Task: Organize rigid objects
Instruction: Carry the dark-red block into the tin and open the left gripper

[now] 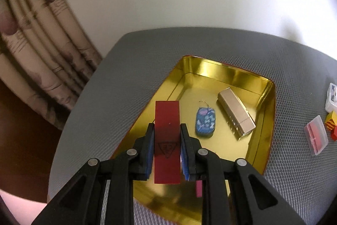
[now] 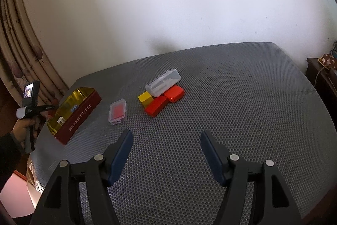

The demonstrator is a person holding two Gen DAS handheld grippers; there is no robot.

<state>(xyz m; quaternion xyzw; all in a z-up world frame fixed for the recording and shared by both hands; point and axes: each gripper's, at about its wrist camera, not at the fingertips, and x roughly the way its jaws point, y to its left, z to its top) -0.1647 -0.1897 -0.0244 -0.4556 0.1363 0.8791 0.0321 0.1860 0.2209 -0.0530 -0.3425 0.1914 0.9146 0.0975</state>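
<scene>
My left gripper (image 1: 166,130) is shut on a flat dark red box (image 1: 167,119) with a triangle mark, held above the near left part of a gold-lined tin (image 1: 267,111). A blue patterned tag on a bead chain (image 1: 205,122) and a long gold case (image 1: 236,112) lie in the tin. In the right wrist view the tin (image 2: 84,117) shows its red side at the left. My right gripper (image 2: 166,135) hangs open over the grey mat with nothing between its fingers. Beyond it lie a small clear case with a red insert (image 2: 117,112), a yellow block (image 2: 145,97), two red boxes (image 2: 157,108) and a clear plastic case (image 2: 163,82).
The grey dimpled mat (image 2: 231,98) covers the table up to a white wall. A patterned curtain (image 1: 38,52) hangs at the left. A person's hand (image 2: 21,130) holds the left tool at the table's left edge. Dark furniture (image 2: 322,75) stands at the far right.
</scene>
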